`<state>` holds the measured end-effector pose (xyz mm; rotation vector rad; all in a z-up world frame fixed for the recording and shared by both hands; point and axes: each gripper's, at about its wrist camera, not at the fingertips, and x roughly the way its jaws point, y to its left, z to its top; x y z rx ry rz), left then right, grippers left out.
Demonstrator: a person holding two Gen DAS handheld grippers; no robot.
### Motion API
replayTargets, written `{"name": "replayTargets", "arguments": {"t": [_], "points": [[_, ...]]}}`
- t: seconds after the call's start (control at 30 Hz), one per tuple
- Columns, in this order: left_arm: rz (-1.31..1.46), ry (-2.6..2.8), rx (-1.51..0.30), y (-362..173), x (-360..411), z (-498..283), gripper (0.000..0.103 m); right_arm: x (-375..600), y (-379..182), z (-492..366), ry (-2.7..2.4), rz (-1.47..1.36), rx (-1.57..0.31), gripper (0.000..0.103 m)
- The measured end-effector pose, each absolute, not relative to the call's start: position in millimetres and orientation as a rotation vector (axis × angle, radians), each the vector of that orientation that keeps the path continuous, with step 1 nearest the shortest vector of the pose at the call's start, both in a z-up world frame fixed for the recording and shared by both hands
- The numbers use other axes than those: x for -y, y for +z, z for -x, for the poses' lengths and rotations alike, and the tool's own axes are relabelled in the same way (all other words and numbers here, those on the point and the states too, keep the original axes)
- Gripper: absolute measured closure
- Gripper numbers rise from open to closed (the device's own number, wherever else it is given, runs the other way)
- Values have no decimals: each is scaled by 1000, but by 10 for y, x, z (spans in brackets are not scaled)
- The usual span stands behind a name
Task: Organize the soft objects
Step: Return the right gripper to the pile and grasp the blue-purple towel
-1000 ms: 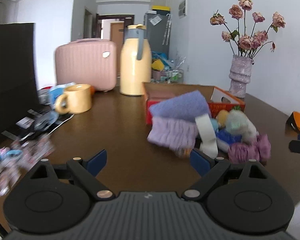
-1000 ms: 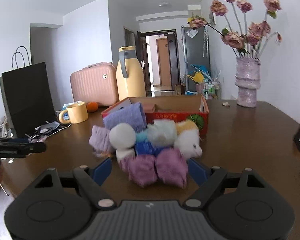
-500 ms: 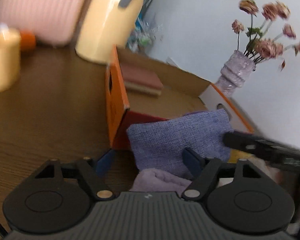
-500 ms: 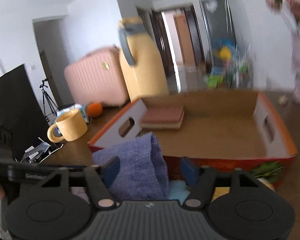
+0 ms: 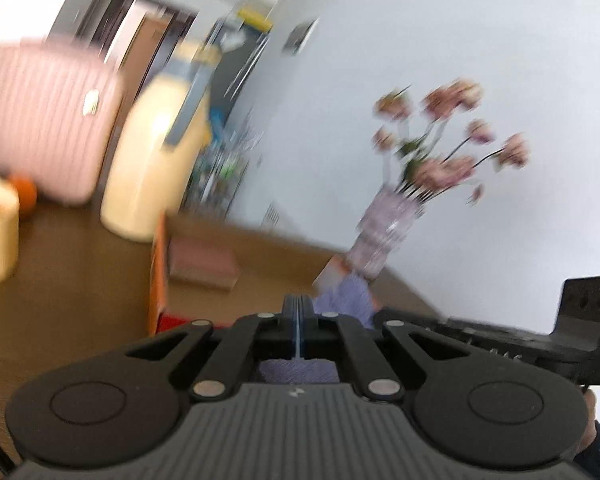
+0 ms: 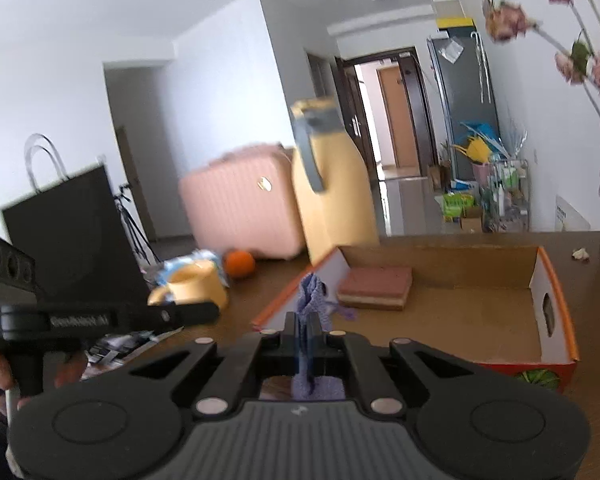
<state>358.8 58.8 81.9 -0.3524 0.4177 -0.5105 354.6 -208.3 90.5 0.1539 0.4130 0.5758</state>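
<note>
A blue-purple knitted cloth [image 6: 311, 294] is pinched between both grippers and held up in front of the orange cardboard box [image 6: 556, 320]. My right gripper [image 6: 305, 320] is shut on one edge, and a tuft of cloth sticks up past its fingertips. My left gripper [image 5: 297, 305] is shut on the other edge, with cloth [image 5: 346, 300] bulging out to its right. Each gripper shows in the other's view: the left gripper [image 6: 100, 320] with a hand under it, the right gripper [image 5: 500, 340] as a black bar. A pink folded item [image 6: 376, 286] lies inside the box.
On the brown table [image 6: 480, 240] stand a yellow jug [image 6: 332, 192], a pink case [image 6: 240, 208], a yellow mug [image 6: 196, 284], an orange [image 6: 240, 263], a black paper bag [image 6: 68, 232] and a vase of dried roses [image 5: 384, 232]. The left wrist view is blurred.
Both grippers went from wide open to shut, closing on the blue-purple cloth from either side. They moved forward and up; the pile of soft things has dropped out of view.
</note>
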Motion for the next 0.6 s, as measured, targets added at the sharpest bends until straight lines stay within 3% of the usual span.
{"name": "replayTargets", "arguments": {"t": [0.17, 0.47, 0.6], "points": [[321, -514, -369, 1051, -535, -2822, 101, 2219, 963, -2815, 618, -247, -383, 102], [309, -376, -551, 109, -268, -1865, 98, 2168, -4, -1957, 500, -265, -559, 101], [309, -324, -602, -11, -363, -1838, 92, 2198, -82, -1853, 475, -266, -559, 93]]}}
